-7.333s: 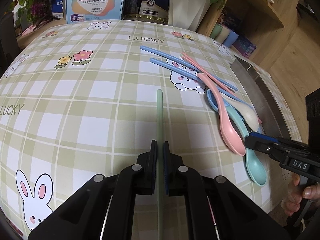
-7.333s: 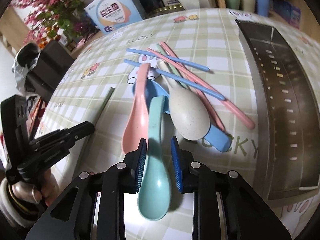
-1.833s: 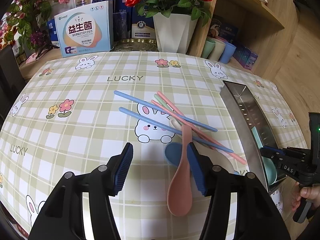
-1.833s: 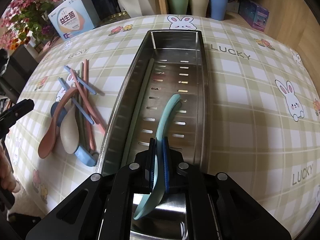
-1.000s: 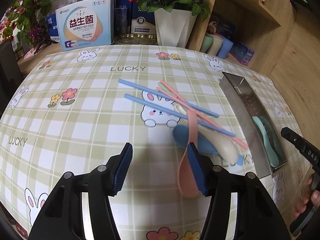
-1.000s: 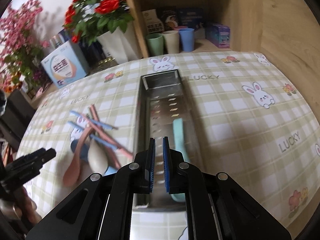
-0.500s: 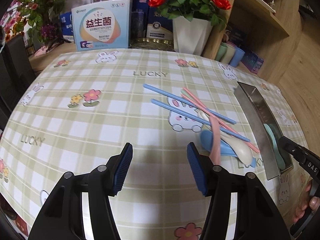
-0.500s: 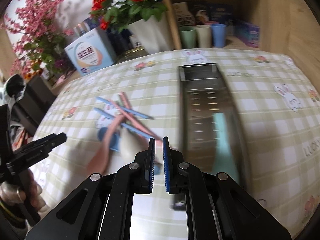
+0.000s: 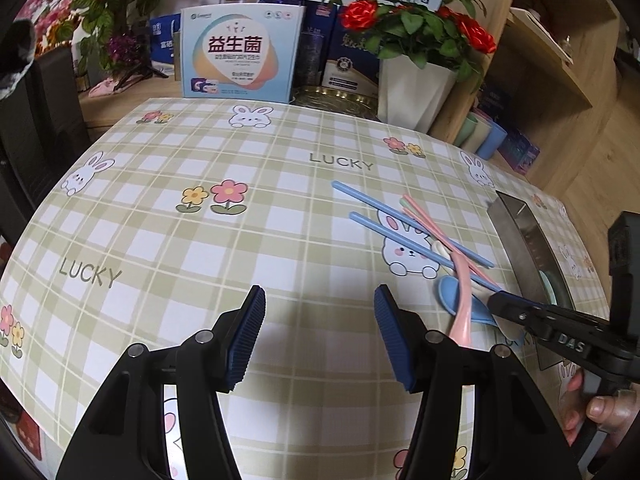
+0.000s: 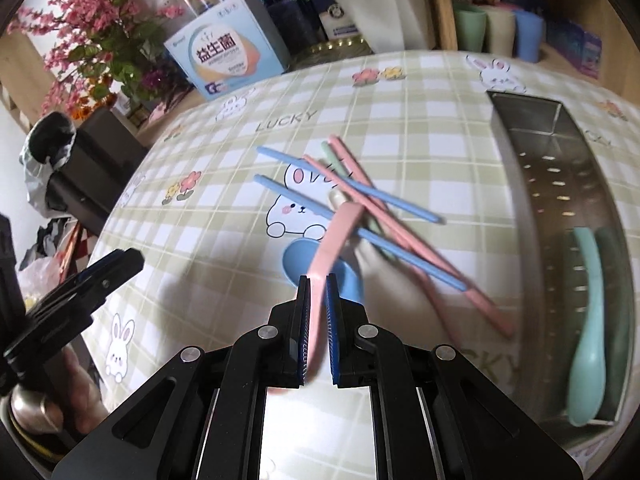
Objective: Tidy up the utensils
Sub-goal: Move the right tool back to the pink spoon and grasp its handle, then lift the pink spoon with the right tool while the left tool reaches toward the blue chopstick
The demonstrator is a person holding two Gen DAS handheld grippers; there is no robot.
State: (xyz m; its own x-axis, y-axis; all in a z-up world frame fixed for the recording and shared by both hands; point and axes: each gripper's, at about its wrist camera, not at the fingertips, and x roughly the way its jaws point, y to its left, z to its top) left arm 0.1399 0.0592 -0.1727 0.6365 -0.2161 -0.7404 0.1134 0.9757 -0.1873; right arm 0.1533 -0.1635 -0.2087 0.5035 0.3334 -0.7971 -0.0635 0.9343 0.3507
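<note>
Right gripper [image 10: 316,316] is pressed together over the pink spoon [image 10: 334,240], pinching nothing; left gripper [image 9: 320,336] hangs spread over bare tablecloth [image 9: 200,260]. Teal spoon [image 10: 588,312] lies in the steel tray [image 10: 520,184].

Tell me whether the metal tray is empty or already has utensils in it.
Not empty. The metal tray holds a teal spoon with a green chopstick beside it; the rest is bare.

A heap of chopsticks [image 10: 352,192] and spoons [image 10: 320,268] lies on the bench [image 9: 200,248], toward its right edge. The chopsticks cross one another over the spoons. A tray [image 10: 532,184] runs along the right edge, just beside the heap, with one spoon [image 10: 588,320] and one chopstick [image 10: 618,300] lying in it side by side. Boxes [image 9: 240,56], a flowerpot [image 9: 412,92] and cups [image 10: 500,32] stand behind the bench's far edge.
</note>
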